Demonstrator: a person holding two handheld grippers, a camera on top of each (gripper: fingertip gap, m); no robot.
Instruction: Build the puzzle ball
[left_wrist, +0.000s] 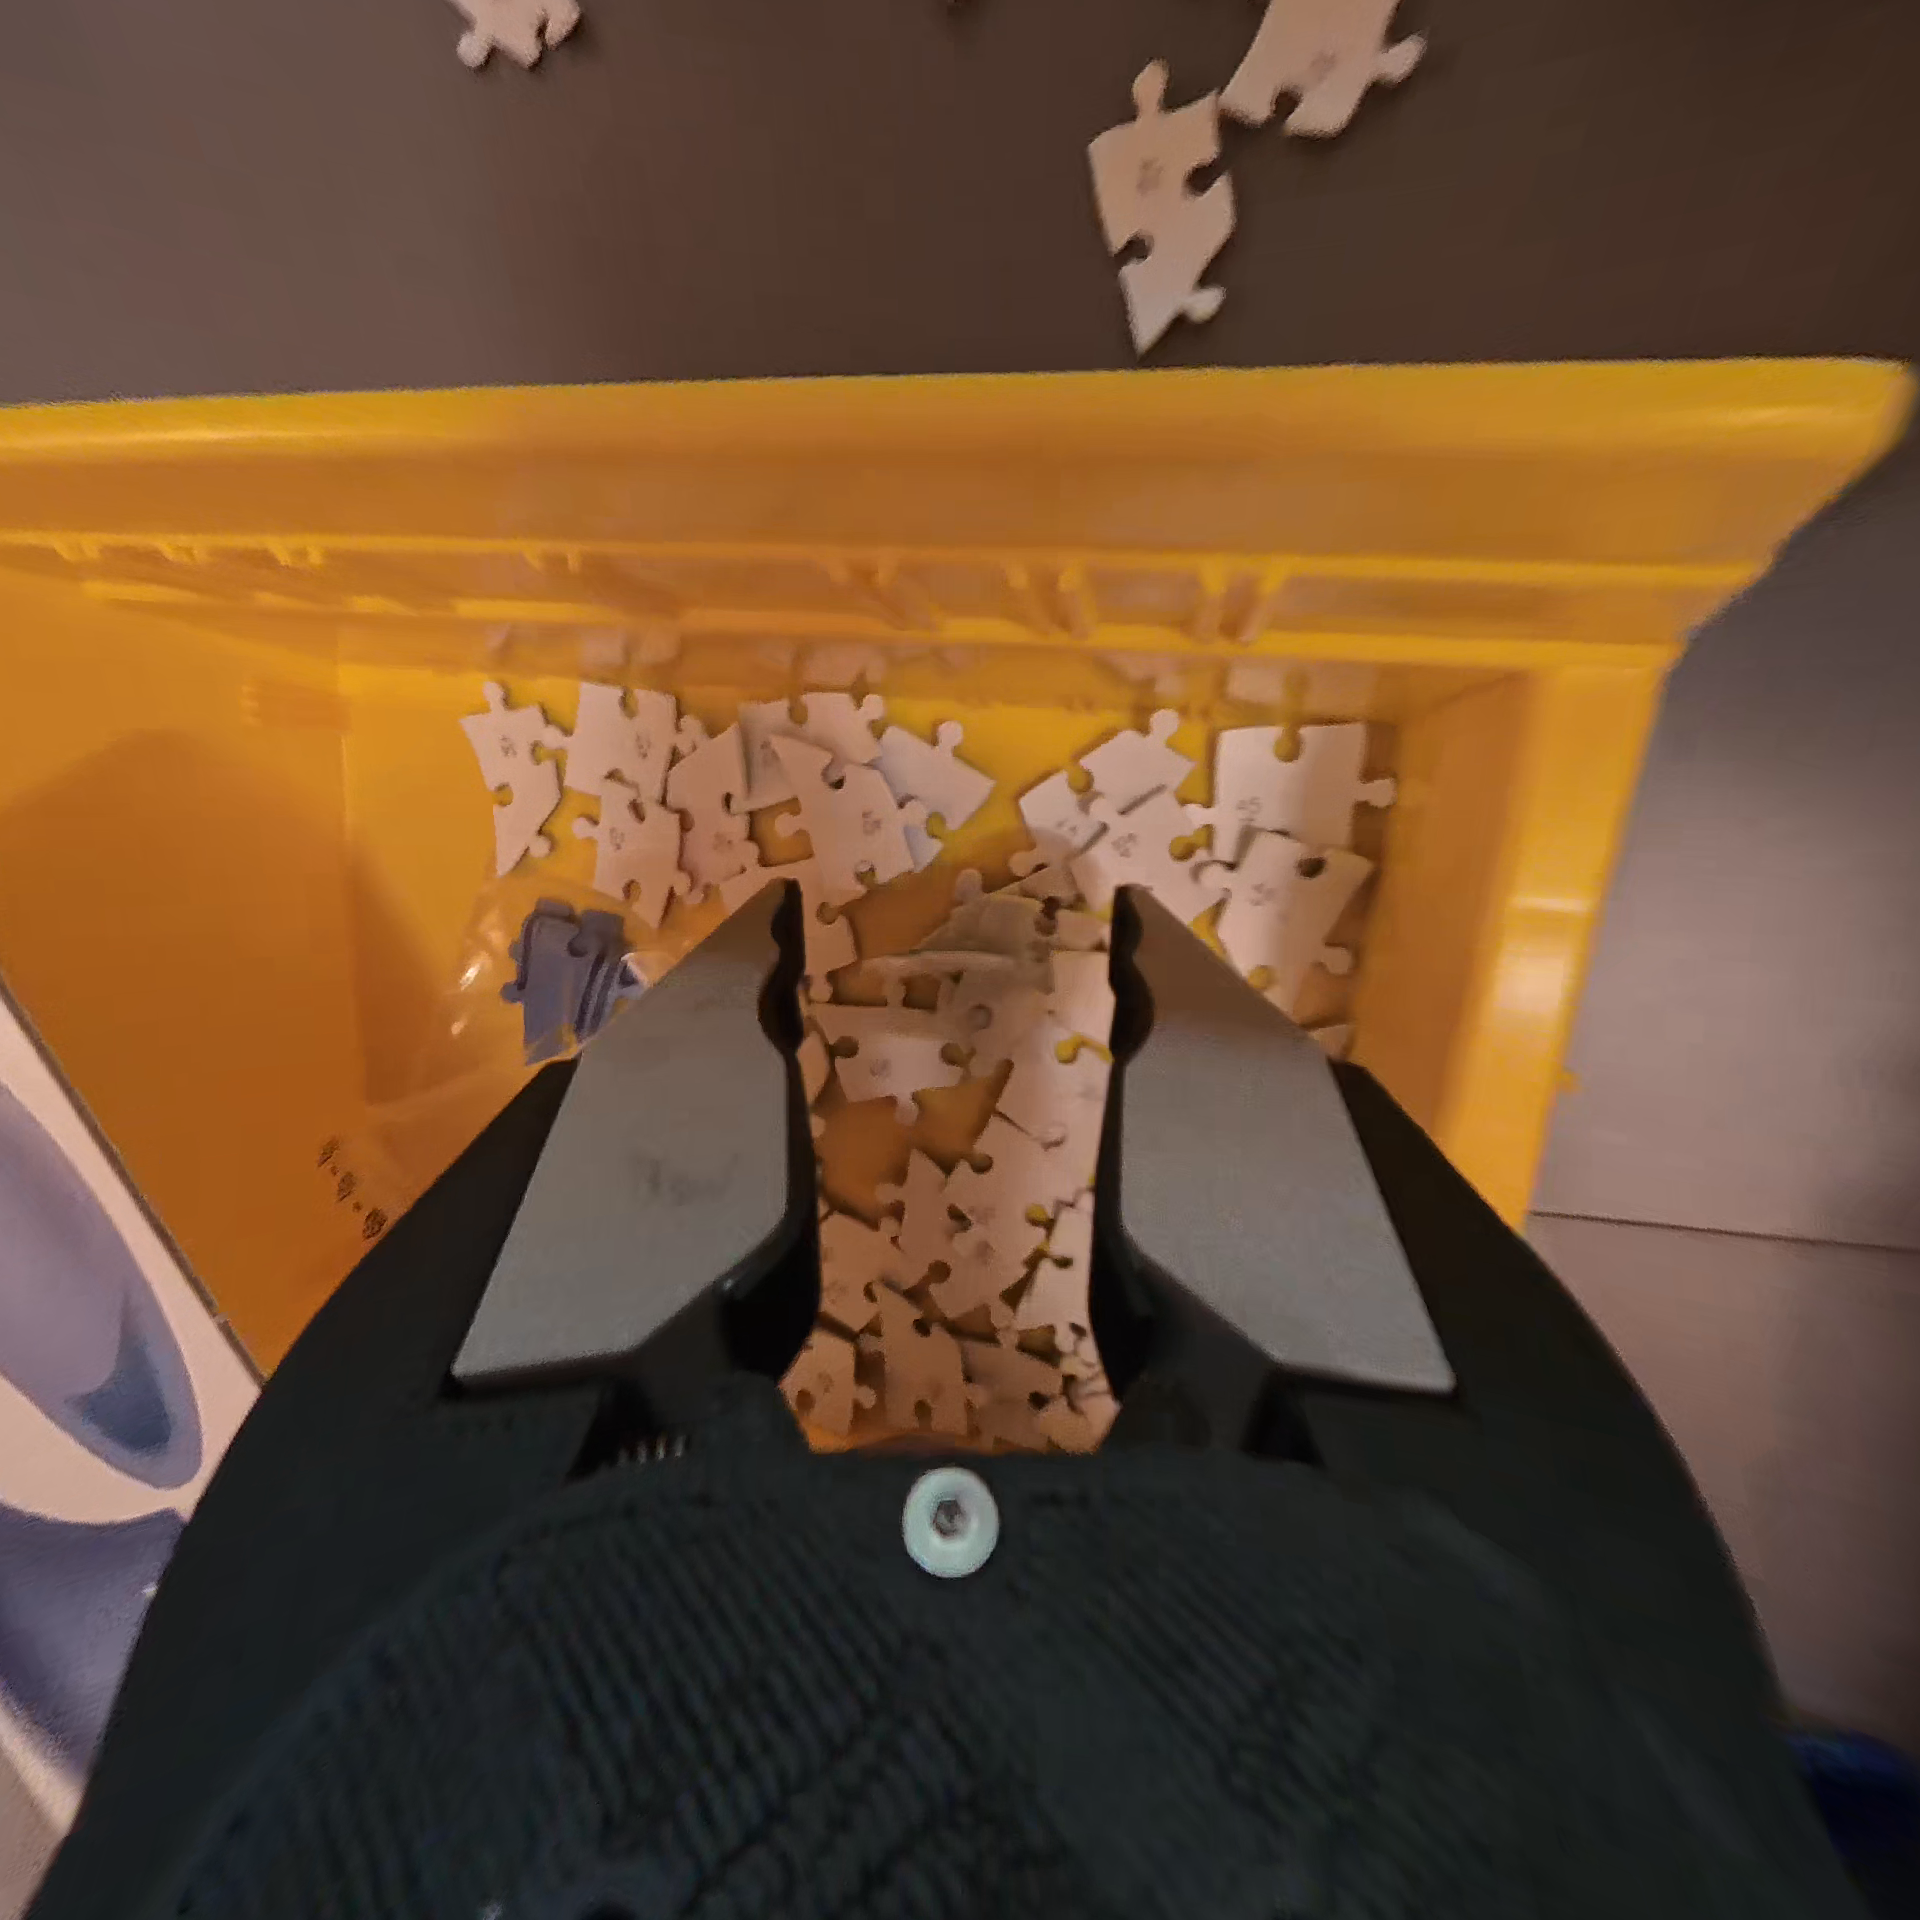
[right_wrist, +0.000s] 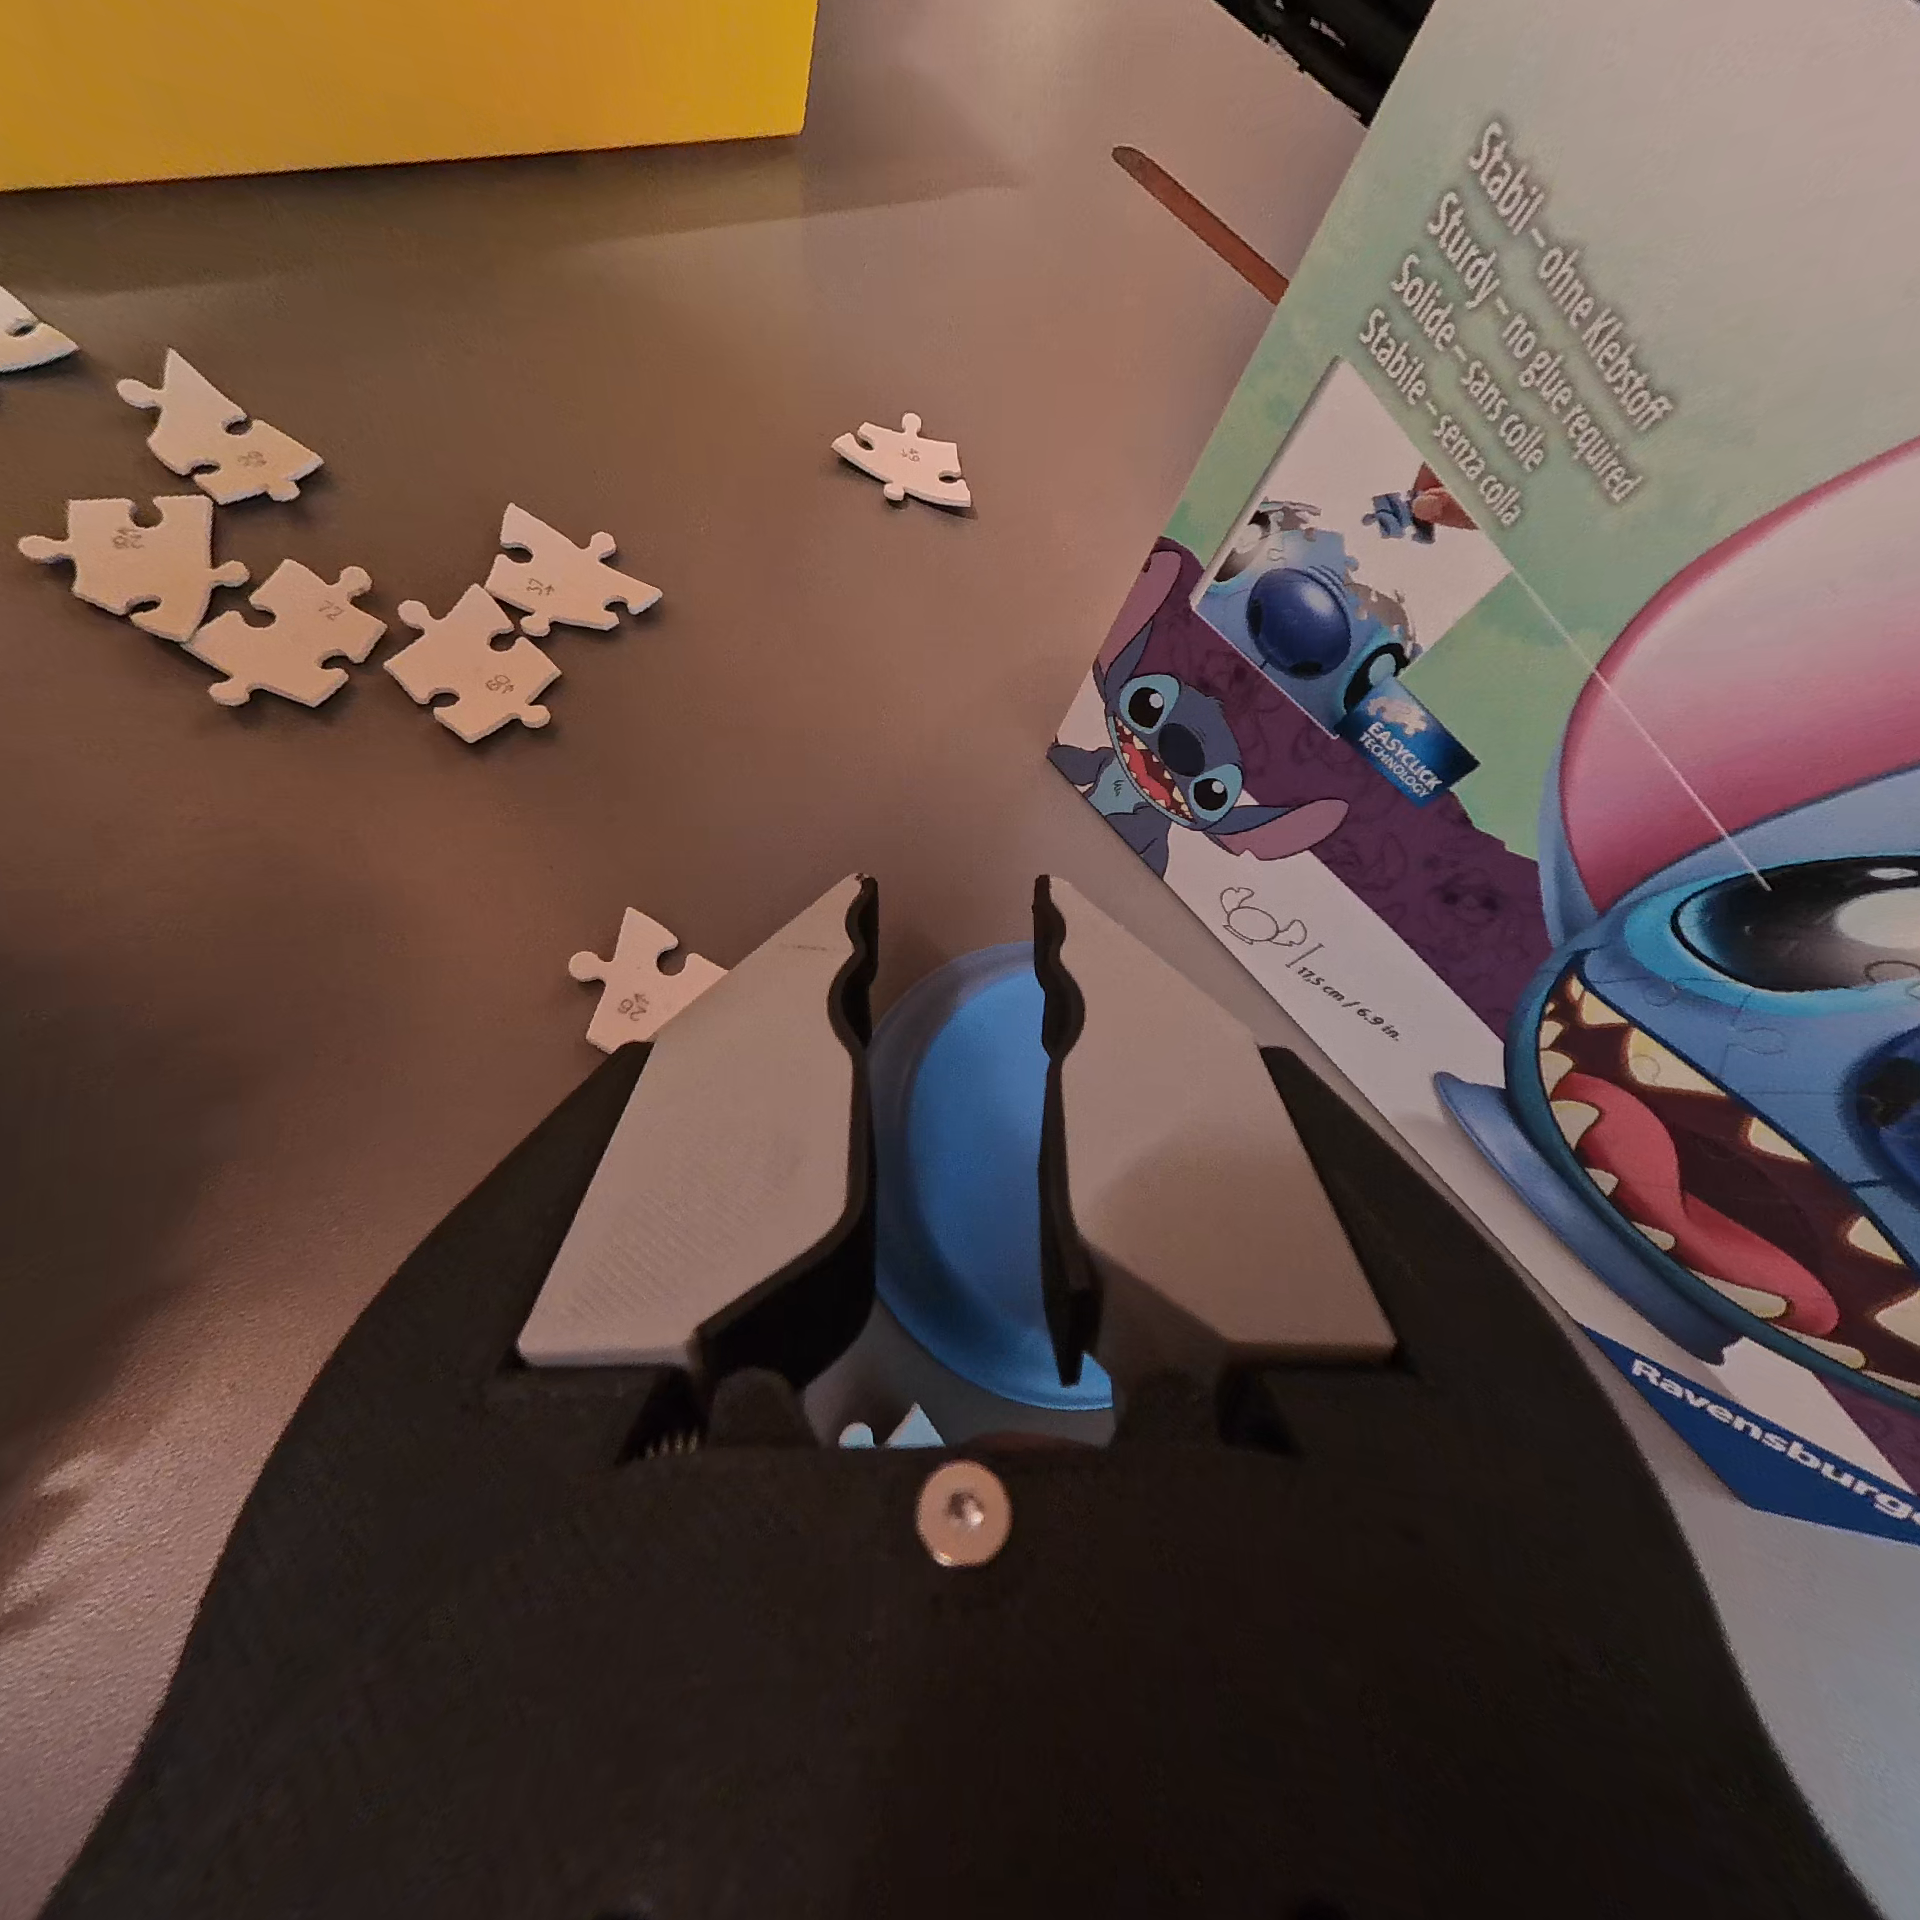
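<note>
Puzzle pieces (left_wrist: 935, 1143), pale card, knobbed, yellow box (left_wrist: 935, 488)

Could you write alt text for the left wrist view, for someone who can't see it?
An open two-finger tool hangs over a yellow box holding a heap of white puzzle pieces. More pieces lie on the dark table beyond.

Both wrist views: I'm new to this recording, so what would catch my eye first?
In the left wrist view, the yellow box full of pale puzzle pieces, with the open left tongs hovering over them. In the right wrist view, the right tongs are shut on a blue plastic part, beside the colourful puzzle carton on the right; loose pieces lie on the table to the left.
</note>
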